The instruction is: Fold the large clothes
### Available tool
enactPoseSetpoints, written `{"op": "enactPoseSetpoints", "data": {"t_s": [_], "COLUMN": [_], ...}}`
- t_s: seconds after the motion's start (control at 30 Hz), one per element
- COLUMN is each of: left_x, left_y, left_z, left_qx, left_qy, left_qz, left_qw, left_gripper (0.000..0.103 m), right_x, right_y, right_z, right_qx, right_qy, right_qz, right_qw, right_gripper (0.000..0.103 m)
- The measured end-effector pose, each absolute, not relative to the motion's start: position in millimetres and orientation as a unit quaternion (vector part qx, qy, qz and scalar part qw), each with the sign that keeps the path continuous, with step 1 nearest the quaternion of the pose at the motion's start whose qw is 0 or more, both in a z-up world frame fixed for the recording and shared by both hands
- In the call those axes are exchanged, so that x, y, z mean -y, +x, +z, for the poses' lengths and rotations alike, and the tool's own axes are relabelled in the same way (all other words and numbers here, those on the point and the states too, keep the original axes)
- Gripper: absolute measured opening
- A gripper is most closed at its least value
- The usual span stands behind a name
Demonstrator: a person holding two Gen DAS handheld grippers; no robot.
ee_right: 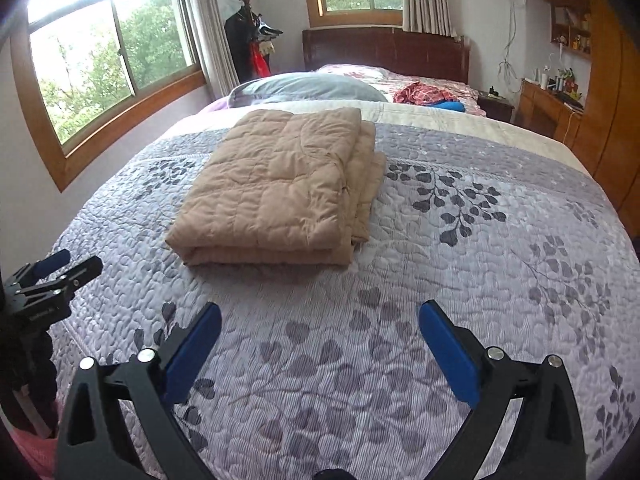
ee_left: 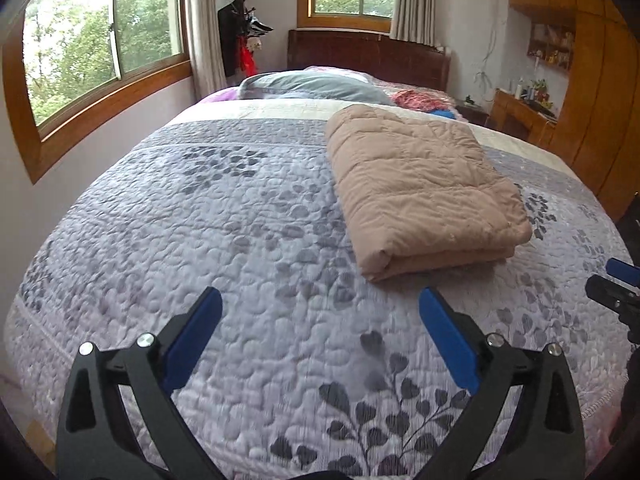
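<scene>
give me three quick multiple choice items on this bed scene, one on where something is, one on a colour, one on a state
1. Where does the folded quilt lie?
A. on the patterned bedspread
B. on the floor
C. on the wooden desk

2. What colour is the folded quilt?
A. dark green
B. tan
C. bright red

3. How do the left gripper and right gripper stand?
A. both shut on the quilt
B. one open, one shut on the quilt
C. both open, holding nothing

Answers: 1 A, the quilt rests on the grey leaf-print cover, short of the pillows. 2 B, its quilted cloth is light brown in both views. 3 C, only bedspread shows between each pair of blue pads.
</scene>
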State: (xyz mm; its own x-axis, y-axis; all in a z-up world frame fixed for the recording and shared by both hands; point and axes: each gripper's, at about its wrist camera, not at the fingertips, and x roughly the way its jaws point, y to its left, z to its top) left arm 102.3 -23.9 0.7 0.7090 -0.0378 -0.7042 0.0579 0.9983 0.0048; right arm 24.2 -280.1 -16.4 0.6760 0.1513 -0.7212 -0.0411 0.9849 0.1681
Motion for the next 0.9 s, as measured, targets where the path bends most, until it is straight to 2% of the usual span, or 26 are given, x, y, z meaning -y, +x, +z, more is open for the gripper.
{"op": "enactPoseSetpoints", "data": {"t_s": [0.9], "left_x": [30], "left_y": [67], "left_z": [7], "left_qx": [-0.364], "left_qy": [0.019], "left_qz": [-0.026], "left_qw": [0.931], "left_gripper": [0.098], "right_x": [274], "right_y": [2], "right_z": [-20], "right_qx": [-0.403], "right_qy": [0.081], "right_qz": [0.047], "right_qw": [0.911], "right_gripper": [0.099]}}
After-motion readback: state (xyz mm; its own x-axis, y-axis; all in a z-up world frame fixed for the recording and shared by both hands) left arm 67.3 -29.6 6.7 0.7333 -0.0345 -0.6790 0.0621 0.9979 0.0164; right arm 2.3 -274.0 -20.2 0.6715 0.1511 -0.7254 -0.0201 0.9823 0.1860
